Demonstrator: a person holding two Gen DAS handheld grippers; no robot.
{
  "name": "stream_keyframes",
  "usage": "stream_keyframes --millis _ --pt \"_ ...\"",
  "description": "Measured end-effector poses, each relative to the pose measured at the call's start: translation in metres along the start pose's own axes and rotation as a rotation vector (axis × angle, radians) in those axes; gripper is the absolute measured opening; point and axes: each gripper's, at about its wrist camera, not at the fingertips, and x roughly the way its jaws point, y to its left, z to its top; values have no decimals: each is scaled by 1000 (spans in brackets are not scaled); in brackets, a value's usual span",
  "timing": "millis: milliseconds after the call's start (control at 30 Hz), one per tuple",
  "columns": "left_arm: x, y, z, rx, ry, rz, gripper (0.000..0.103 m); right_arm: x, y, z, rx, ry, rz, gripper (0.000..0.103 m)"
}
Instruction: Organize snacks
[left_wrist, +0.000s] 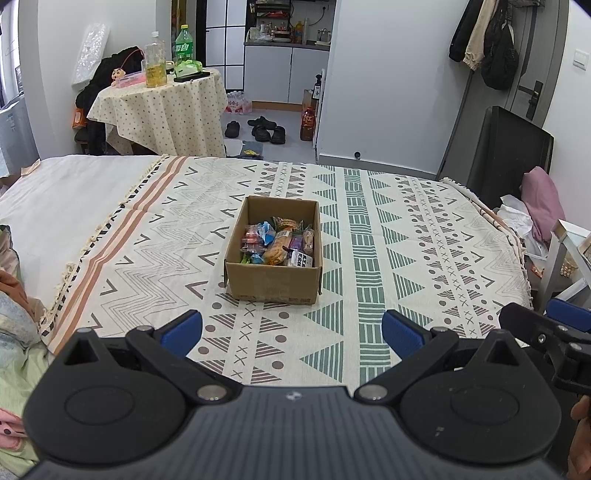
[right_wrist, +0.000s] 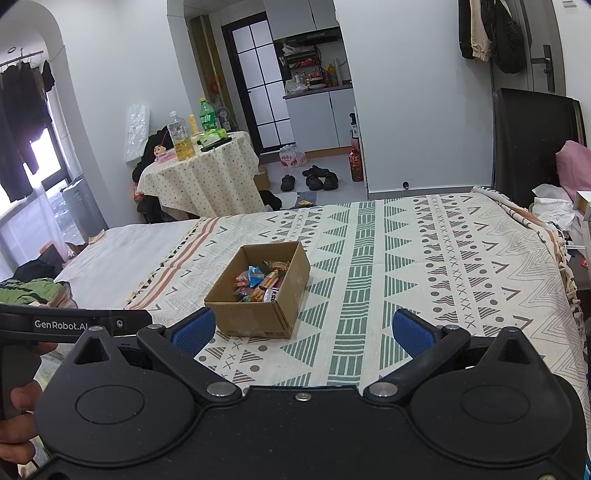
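An open cardboard box (left_wrist: 271, 286) (right_wrist: 245, 315) sits on the patterned bedspread (left_wrist: 388, 258) (right_wrist: 424, 266), holding several wrapped snacks (left_wrist: 279, 245) (right_wrist: 260, 282). My left gripper (left_wrist: 291, 332) is open and empty, hovering near the bed's front edge a short way before the box. My right gripper (right_wrist: 303, 328) is also open and empty, with the box just beyond its left finger (right_wrist: 194, 328). In the left wrist view the right gripper's body (left_wrist: 546, 332) shows at the right edge. In the right wrist view the left gripper's body (right_wrist: 74, 325) shows at the left, held by a hand (right_wrist: 18, 424).
Beyond the bed stands a round table (left_wrist: 162, 107) (right_wrist: 199, 173) with bottles (left_wrist: 155, 61) (right_wrist: 181, 136). Shoes (left_wrist: 258, 129) (right_wrist: 314, 177) lie on the floor toward the kitchen. A dark headboard (left_wrist: 498, 151) (right_wrist: 532, 140) and pink pillow (left_wrist: 545, 199) are at right; bedding (left_wrist: 14, 314) bunches at left.
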Motion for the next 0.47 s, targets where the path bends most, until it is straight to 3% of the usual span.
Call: stream_keyframes --millis 467 --pt "9 0 0 0 -3 -13 103 4 -2 -3 -5 4 0 103"
